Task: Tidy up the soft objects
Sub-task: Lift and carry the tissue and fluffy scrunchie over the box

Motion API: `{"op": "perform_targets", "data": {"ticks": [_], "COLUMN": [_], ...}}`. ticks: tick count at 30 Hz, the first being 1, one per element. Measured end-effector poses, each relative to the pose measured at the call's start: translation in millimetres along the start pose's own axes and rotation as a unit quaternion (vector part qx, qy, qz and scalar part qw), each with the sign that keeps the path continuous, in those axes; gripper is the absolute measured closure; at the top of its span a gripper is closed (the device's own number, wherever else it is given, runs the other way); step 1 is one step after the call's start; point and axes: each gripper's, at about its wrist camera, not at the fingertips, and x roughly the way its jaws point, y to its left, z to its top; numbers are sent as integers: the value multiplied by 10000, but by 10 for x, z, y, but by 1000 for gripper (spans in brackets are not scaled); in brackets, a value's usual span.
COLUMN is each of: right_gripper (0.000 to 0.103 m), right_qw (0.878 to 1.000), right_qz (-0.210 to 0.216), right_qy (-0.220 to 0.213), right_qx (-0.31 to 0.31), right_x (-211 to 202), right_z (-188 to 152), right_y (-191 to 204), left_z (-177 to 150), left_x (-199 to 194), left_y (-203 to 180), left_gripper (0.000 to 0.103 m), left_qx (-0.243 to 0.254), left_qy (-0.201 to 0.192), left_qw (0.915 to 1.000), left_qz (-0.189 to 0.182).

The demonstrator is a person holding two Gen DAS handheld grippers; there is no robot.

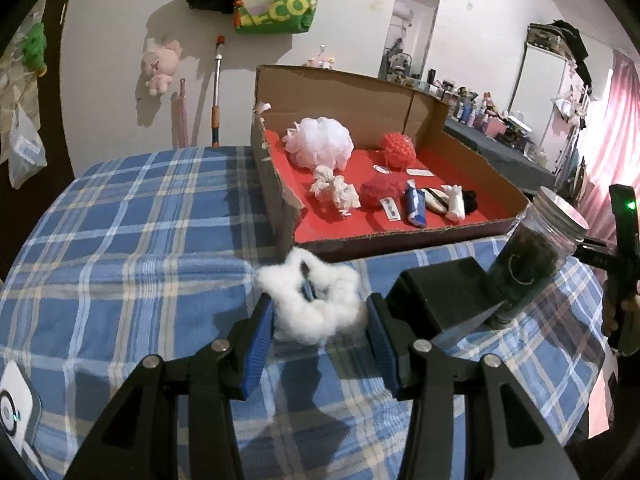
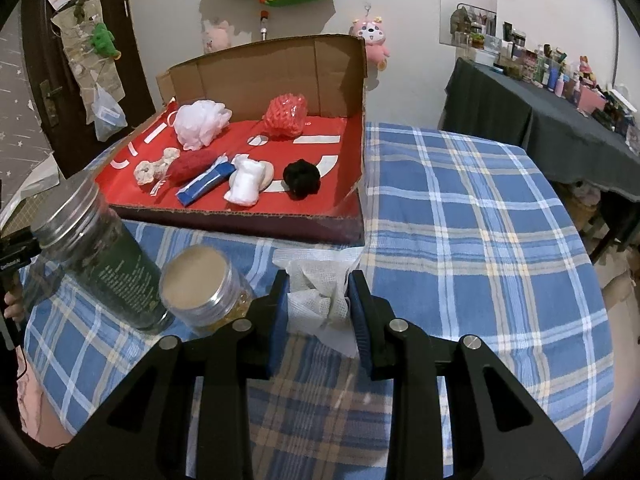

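My left gripper (image 1: 320, 314) is shut on a white fluffy cotton wad (image 1: 316, 304), held above the blue plaid cloth just before the cardboard box (image 1: 280, 184). My right gripper (image 2: 318, 306) is shut on a crumpled white gauze cloth (image 2: 320, 294), also short of the box's near wall (image 2: 248, 220). On the box's red floor lie a white mesh pouf (image 1: 320, 142), a red net ball (image 1: 398, 150), a red knitted piece (image 1: 380, 190), a crumpled beige rag (image 1: 336, 190), a blue packet (image 2: 206, 182), a white sock-like piece (image 2: 246, 180) and a black scrunchie (image 2: 302, 180).
A tall dark jar with a metal lid (image 2: 92, 256) and a short jar with a tan lid (image 2: 204, 286) stand on the cloth left of my right gripper. A black block (image 1: 444, 292) sits right of my left gripper. A cluttered dark table (image 2: 540, 100) stands at the right.
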Motion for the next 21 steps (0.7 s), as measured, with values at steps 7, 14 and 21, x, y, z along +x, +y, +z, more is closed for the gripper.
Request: {"op": "perform_targets", "data": {"ticks": [7,14,21], "right_gripper": [75,75,75], "right_qw": [10000,9996,9990], "right_qz": [-16,-23,97], "right_qy": [-18,-41,-24], "right_qx": [-91,-295,-446], "right_x": [14,25,55], "right_z": [62,119,235], "right_y": [10,69,87], "left_z": [78,146,267], "left_x": [14,-37,-22], "left_y": [15,3,-67], "left_gripper": [54,54,54], "left_qx": [188,284,500], "left_qy": [-45,-150,-155], "left_qw": [9998,9993,9984], "left_qz": [-70,-165,-233]}}
